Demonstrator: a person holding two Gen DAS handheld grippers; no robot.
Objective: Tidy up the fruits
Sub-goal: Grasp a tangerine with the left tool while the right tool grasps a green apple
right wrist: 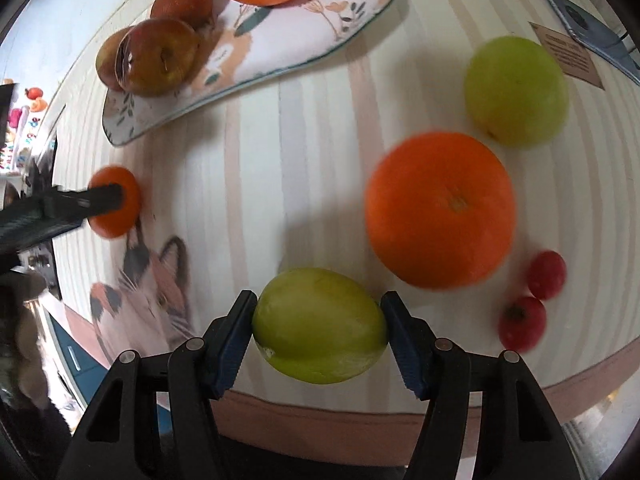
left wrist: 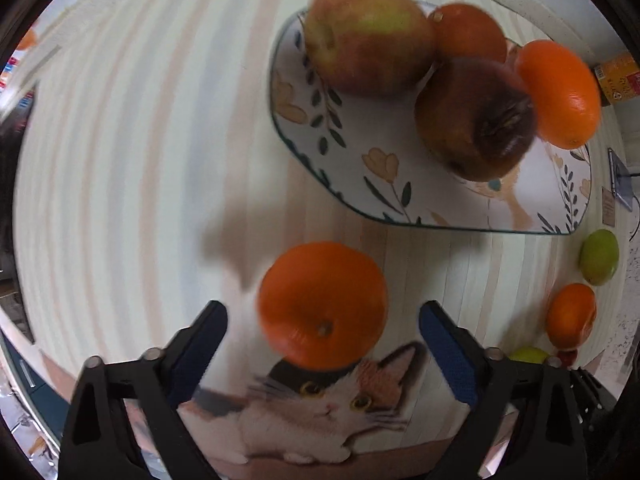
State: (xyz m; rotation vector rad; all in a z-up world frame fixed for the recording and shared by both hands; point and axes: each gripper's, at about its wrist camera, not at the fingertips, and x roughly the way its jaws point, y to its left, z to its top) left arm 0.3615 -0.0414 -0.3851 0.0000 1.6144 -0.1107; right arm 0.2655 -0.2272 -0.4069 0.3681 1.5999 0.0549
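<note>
A floral plate (left wrist: 344, 168) holds two apples (left wrist: 368, 36), a darker round fruit (left wrist: 476, 120) and two oranges (left wrist: 560, 92). In the left wrist view my left gripper (left wrist: 323, 322) is open, its jaws wide on both sides of an orange (left wrist: 322, 304) lying on the mat. In the right wrist view my right gripper (right wrist: 319, 322) is shut on a green fruit (right wrist: 320, 324), held at the mat's near edge. The plate (right wrist: 280, 44) lies at the far left there, and the left gripper's finger (right wrist: 100, 200) sits against its orange (right wrist: 116, 200).
On the striped cat mat (right wrist: 280, 160) lie a large orange (right wrist: 440, 208), a second green fruit (right wrist: 516, 88) and two small red fruits (right wrist: 524, 320). A phone (right wrist: 592, 28) and a brown card (right wrist: 568, 52) lie at the far right. The table edge runs close below the grippers.
</note>
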